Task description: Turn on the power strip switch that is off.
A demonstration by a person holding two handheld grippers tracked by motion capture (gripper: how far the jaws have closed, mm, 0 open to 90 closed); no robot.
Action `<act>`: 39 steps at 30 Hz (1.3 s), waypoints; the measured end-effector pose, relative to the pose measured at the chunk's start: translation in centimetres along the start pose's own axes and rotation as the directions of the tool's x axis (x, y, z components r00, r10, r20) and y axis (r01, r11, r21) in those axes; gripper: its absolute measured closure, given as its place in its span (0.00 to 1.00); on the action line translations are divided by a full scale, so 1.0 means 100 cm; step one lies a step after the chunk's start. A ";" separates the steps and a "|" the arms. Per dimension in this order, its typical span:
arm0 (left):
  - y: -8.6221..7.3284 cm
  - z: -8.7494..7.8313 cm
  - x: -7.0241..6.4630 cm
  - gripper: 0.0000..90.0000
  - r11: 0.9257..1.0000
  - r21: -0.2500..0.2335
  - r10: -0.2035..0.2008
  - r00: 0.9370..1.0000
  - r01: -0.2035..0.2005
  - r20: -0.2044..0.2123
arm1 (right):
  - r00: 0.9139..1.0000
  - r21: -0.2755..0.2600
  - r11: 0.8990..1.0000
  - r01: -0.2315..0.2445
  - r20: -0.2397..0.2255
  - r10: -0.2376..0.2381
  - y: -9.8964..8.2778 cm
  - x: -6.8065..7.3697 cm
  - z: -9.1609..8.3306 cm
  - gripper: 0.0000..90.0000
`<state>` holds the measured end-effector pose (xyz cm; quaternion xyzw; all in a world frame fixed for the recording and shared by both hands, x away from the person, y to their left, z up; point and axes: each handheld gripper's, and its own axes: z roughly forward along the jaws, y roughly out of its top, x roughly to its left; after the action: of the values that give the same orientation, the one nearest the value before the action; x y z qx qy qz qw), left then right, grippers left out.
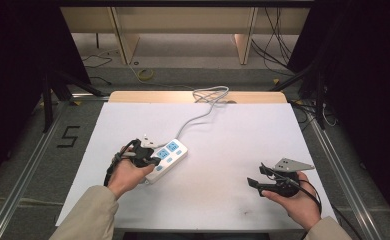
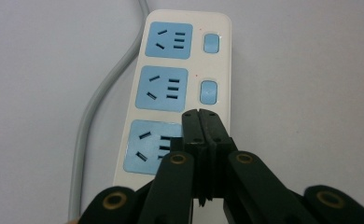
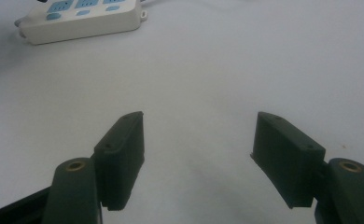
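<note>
Your left tool (image 2: 199, 114) has its jaws pressed together, their tips over the white power strip (image 2: 182, 93), just beside its middle blue switch (image 2: 208, 92). Three blue sockets run along the strip, the nearest partly behind the jaws. Its grey cord (image 2: 94, 112) trails beside it on the tabletop (image 2: 306, 93).

Glossy white plastic power strip (image 2: 180, 93), matt tabletop (image 1: 223, 150)

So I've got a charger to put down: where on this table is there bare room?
The white table is bare between the power strip and the right gripper, and along the far edge right of the grey cord. It is crowded at the strip's near end, where the shut left gripper sits.
</note>
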<state>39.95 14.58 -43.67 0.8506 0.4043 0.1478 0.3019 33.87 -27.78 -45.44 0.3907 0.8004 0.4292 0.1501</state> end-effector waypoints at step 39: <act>0.000 0.013 -0.004 1.00 0.998 0.046 0.038 0.999 -0.038 0.004 | 1.000 0.012 1.000 0.004 -0.003 -0.004 0.000 0.000 0.001 0.38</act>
<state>40.35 13.80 -44.73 0.8651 0.3909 0.1430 0.2798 33.92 -27.68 -45.54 0.3895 0.8038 0.4247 0.1475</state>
